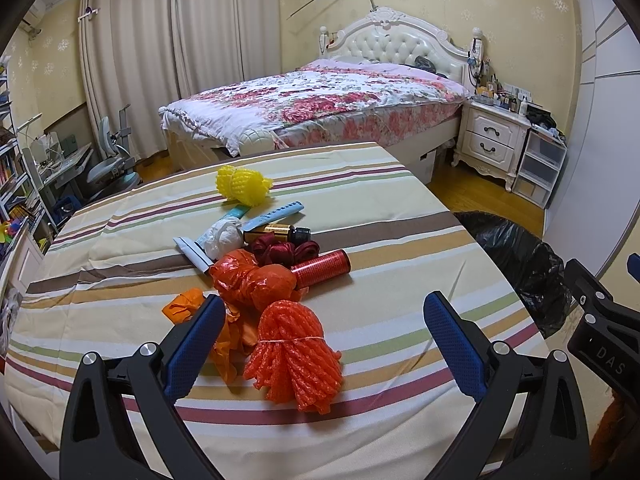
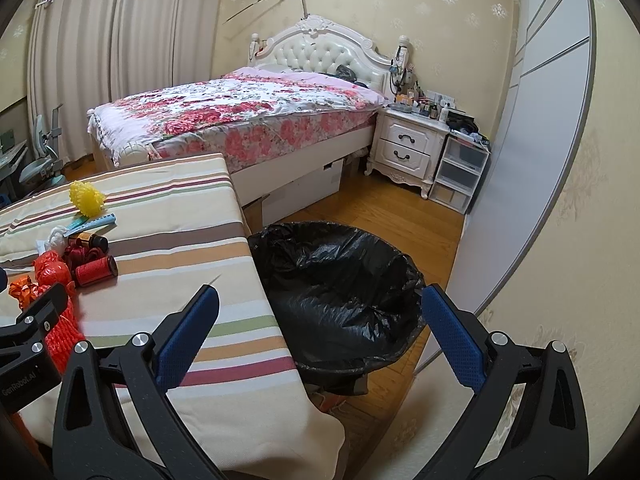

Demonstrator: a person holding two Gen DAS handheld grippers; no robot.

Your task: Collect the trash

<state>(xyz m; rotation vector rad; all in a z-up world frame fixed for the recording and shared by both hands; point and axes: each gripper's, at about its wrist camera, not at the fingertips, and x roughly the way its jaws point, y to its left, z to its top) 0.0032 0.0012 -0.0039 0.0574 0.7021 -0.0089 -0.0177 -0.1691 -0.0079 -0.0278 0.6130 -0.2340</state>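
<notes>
With left gripper point(image 1: 324, 320) wide open and empty over the orange net point(image 1: 294, 354) at the table's point(image 1: 400, 216) near edge, lower, straddle the tied waist, close gently, then carry to the bin point(image 2: 340, 284) under the equally open, empty right gripper point(image 2: 320, 320).

Both wrist views face the bed point(image 1: 320, 100): the left from low over the worktop point(image 1: 400, 208), the right beside it, above the bin point(image 2: 340, 288).

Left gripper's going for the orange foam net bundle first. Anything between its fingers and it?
Nothing visible. The left gripper is open, and the orange foam net bundle lies nearest on the striped tablecloth, between the fingers.
</notes>
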